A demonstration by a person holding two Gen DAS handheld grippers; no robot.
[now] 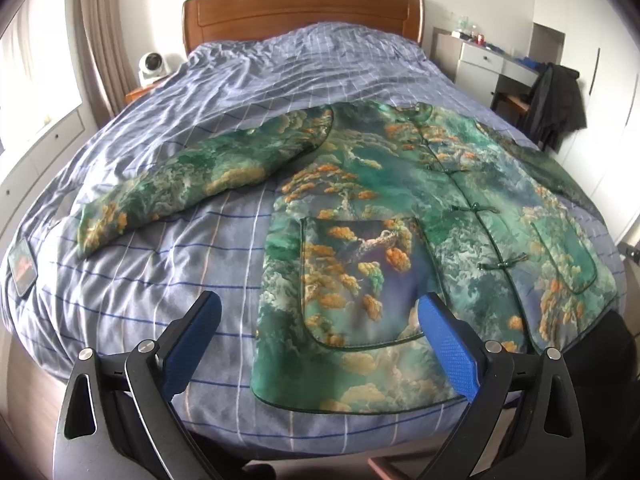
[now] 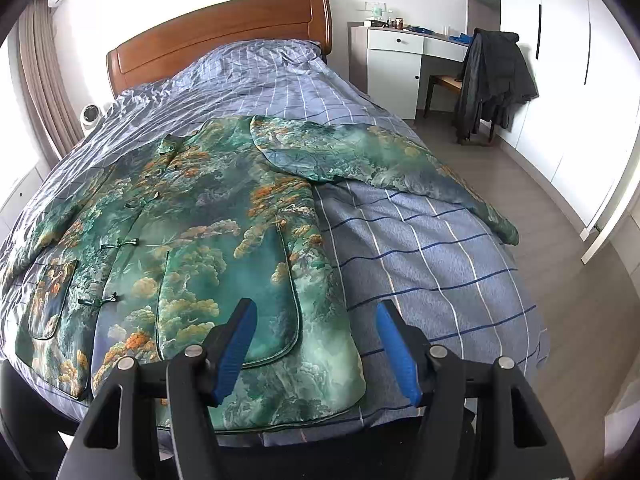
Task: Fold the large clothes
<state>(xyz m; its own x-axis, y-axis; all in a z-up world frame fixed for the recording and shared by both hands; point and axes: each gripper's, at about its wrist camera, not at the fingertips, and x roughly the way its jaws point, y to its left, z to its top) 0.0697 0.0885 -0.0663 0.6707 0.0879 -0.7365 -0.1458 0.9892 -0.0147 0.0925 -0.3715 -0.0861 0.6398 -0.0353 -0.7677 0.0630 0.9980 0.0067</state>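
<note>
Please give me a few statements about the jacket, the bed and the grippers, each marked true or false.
1. The jacket lies spread open-armed on the bed. True.
2. The left gripper is clamped on the jacket's hem. False: its fingers stand open, holding nothing.
3. The right gripper is open. True.
4. The jacket is already folded in half. False: both sleeves lie stretched out.
5. A dark coat hangs on a chair. True.

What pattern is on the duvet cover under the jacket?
Blue-grey duvet cover with a grid of white and dark blue lines; clearest in the right wrist view.
</note>
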